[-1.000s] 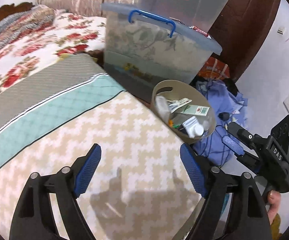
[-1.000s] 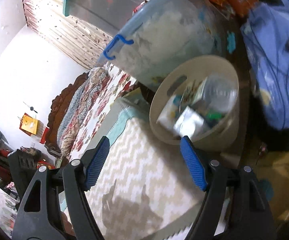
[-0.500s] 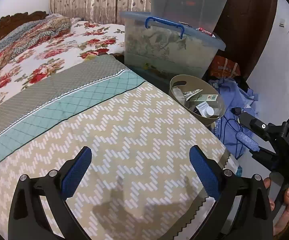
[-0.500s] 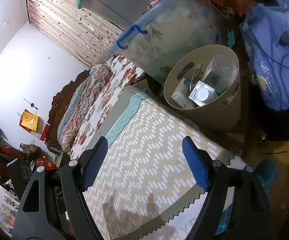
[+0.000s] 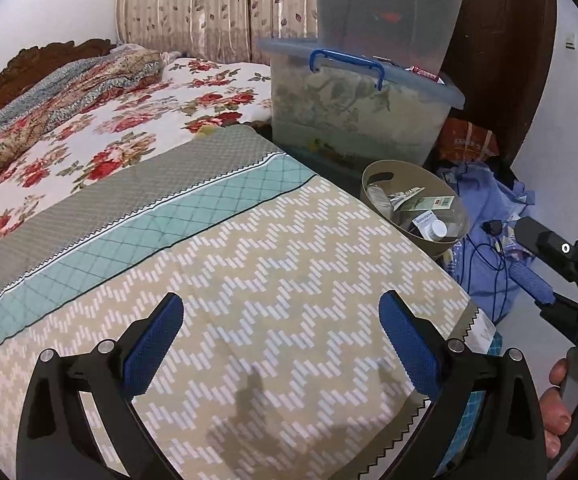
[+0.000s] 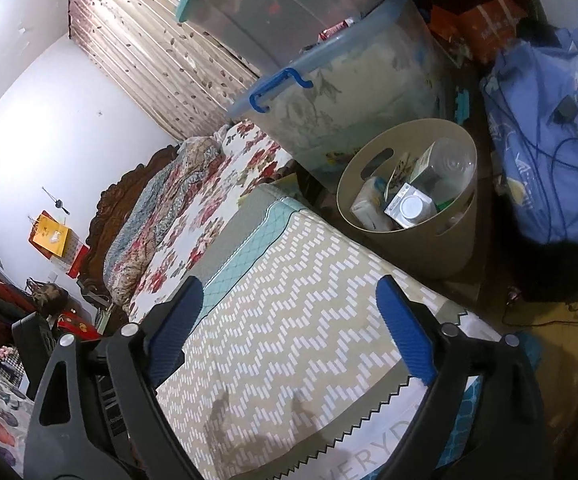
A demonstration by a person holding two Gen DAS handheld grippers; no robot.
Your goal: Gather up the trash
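On the left lies the bed with its rose-patterned bedspread [image 5: 137, 120] and a folded floral quilt [image 5: 61, 92] against the carved wooden headboard [image 5: 29, 64]. Nearer the cameras, a zigzag-patterned mat [image 5: 289, 280] in beige and white, with a teal band [image 5: 161, 220] and a grey strip beyond it, covers a raised surface.

The left gripper [image 5: 281, 340] hangs above this mat with its blue pads [image 5: 153, 344] spread wide apart and nothing between them; its jaws have just been opening. The right gripper [image 6: 285, 332] sits over the same mat, jaws also parted and empty, having just widened too. In the left wrist view the right gripper shows at the far right edge, held in a person's hand [image 5: 561, 404].

Just past the mat's right corner stands a beige trash bin [image 6: 417, 248] with cut-out handles, holding the collected trash: a white bottle [image 6: 409, 208], cartons [image 6: 369, 204] and a clear plastic container [image 6: 449, 164]. Behind the bin are two stacked translucent storage boxes [image 5: 353, 112], the lower one with a blue handle [image 5: 349, 64]. To the right, a blue cloth [image 6: 549, 140] with a dark cable [image 6: 569, 152] lies heaped on the floor.
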